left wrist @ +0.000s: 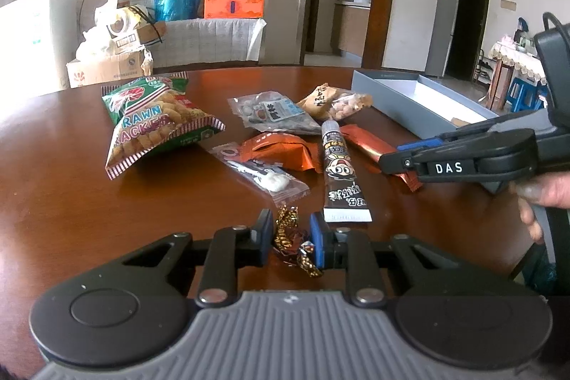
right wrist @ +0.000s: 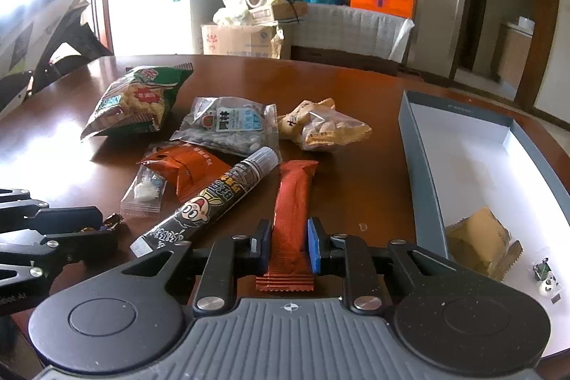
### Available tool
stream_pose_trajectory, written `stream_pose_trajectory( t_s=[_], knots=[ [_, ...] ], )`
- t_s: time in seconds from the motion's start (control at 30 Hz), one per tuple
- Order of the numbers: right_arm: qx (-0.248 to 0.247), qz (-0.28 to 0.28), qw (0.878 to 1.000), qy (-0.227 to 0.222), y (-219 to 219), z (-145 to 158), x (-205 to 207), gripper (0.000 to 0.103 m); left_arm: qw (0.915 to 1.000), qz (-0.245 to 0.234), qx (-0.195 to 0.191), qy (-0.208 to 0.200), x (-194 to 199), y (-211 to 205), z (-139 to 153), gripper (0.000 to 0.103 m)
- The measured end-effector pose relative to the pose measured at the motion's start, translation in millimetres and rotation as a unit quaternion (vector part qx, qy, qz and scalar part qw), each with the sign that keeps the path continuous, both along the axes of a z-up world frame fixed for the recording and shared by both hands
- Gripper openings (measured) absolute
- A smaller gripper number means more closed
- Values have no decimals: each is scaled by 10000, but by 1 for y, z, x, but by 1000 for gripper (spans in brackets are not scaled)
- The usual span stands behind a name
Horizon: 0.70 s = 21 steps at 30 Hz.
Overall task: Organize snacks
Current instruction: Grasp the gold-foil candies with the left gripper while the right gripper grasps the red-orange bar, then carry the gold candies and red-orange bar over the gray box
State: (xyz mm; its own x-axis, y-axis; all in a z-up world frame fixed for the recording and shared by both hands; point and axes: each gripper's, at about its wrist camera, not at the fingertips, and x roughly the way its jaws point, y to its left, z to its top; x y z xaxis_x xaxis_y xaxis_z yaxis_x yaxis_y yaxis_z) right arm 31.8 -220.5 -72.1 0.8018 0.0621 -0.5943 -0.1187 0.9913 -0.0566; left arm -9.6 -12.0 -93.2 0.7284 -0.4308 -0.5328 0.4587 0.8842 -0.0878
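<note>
Snacks lie scattered on a round brown table [left wrist: 71,202]. My left gripper [left wrist: 291,235] is shut on a small gold-and-brown wrapped candy [left wrist: 285,230] at the table's near edge; the candy also shows in the right wrist view [right wrist: 112,221]. My right gripper [right wrist: 289,243] is closed around a long red-orange snack bar [right wrist: 294,202] lying on the table; the bar also shows in the left wrist view [left wrist: 363,141]. A black tube snack [right wrist: 210,202] lies just left of the bar. A grey open box [right wrist: 420,166] stands at the right and holds a tan packet [right wrist: 481,241].
A green prawn cracker bag [left wrist: 153,120], a clear candy bag [left wrist: 270,111], a peanut pack [left wrist: 338,102], an orange packet [left wrist: 281,150] and a small clear packet [left wrist: 263,173] lie mid-table. A small panda figure [right wrist: 547,280] sits in the box. A chair [right wrist: 67,38] stands at the left.
</note>
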Motion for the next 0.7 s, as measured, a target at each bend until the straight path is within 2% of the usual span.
stream_pose_trajectory(
  t_s=[0.23, 0.7],
  knots=[
    [-55, 51, 10000, -61, 3, 4, -5, 22, 9998, 118, 117, -71, 2, 0, 1, 20],
    [11, 2, 9996, -278, -3, 18, -20, 22, 9998, 121, -23, -166, 2, 2, 11, 19]
  ],
)
